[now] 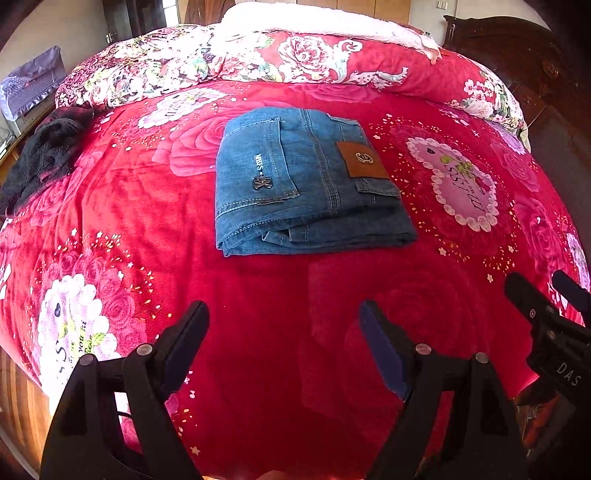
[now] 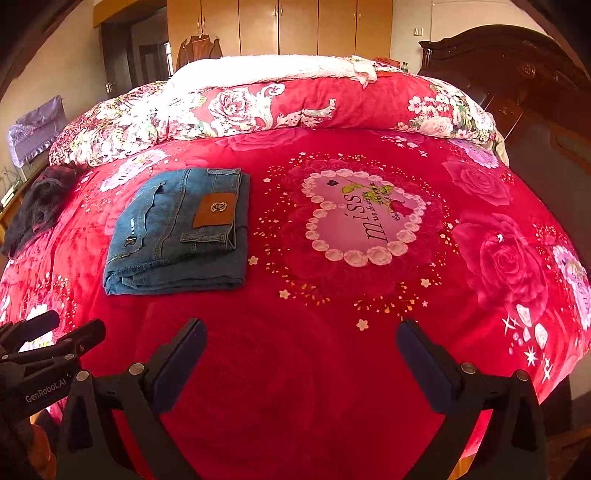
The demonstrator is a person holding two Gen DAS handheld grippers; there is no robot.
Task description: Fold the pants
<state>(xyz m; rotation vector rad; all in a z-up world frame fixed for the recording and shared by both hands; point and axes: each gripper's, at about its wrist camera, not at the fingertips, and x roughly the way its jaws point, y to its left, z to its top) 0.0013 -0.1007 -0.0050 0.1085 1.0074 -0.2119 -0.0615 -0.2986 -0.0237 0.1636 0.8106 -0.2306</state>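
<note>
Left wrist view gives me the blue jeans [image 1: 306,181] already folded into a compact rectangular bundle, lying flat on the red floral blanket [image 1: 258,350] well ahead of my fingers. A back pocket and a brown leather patch [image 1: 364,159] face up, and the folded layers show along the near edge. My left gripper [image 1: 284,325] hangs over bare blanket with its jaws spread wide and nothing between them; the jeans are clear of both pads. At the right edge of this view I see my right gripper [image 1: 546,295] side on, also short of the denim.

From the right wrist view the jeans [image 2: 181,232] sit up and to the left, just beside a pink heart print with the word "miss" [image 2: 364,218] on the blanket. My right gripper [image 2: 301,332] also stands with its jaws apart, empty, over plain red fabric. The left gripper [image 2: 70,328] pokes in at the lower left.

A rolled floral quilt [image 2: 258,107] lies across the far side of the bed, with a white blanket [image 2: 266,68] on top of it. A dark garment [image 1: 44,155] lies bunched at the left edge of the bed, well apart from the jeans. Wooden wardrobes [image 2: 295,26] stand behind, and a dark carved headboard [image 2: 517,70] rises at the right.
</note>
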